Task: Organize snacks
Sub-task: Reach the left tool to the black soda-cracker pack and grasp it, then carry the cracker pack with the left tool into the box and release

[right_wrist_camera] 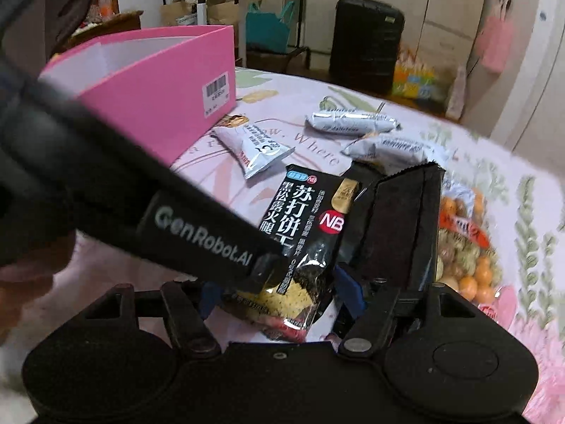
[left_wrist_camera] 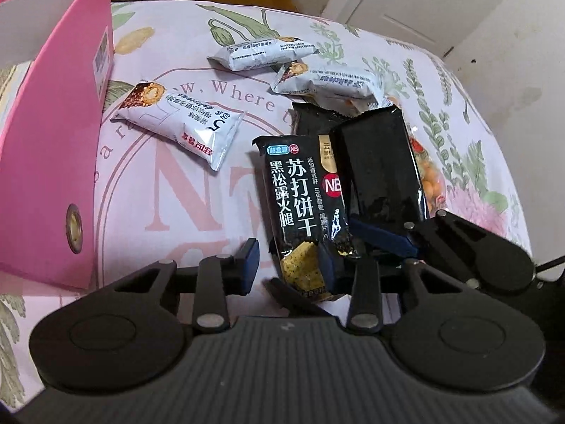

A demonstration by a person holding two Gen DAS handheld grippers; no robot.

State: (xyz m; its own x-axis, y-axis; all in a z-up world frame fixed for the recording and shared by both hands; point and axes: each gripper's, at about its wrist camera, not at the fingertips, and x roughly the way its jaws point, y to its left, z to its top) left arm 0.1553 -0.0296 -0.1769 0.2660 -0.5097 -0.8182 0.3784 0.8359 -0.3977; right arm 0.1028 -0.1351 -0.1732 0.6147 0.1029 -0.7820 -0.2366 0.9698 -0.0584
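A black cracker packet point(left_wrist_camera: 300, 205) with white characters lies lengthwise on the floral bedspread point(left_wrist_camera: 197, 212). My left gripper point(left_wrist_camera: 289, 266) straddles its near end with narrow jaws. The right pad sits at the packet's edge, and a strip of cloth shows beside the left pad point(left_wrist_camera: 247, 265). My right gripper point(right_wrist_camera: 279, 293) is open around the same end of the packet point(right_wrist_camera: 300, 233). One of its blue fingers point(left_wrist_camera: 381, 238) reaches under a second black packet point(left_wrist_camera: 381, 166). The left gripper's body crosses the right wrist view, with a fingertip point(right_wrist_camera: 263, 265) on the packet.
A pink box point(left_wrist_camera: 53, 141) stands open at the left. Three white snack packets point(left_wrist_camera: 176, 123) point(left_wrist_camera: 261, 53) point(left_wrist_camera: 328, 81) lie beyond the black ones. A clear bag of orange balls point(right_wrist_camera: 466, 247) sits at the right. A black suitcase point(right_wrist_camera: 367, 42) stands behind the bed.
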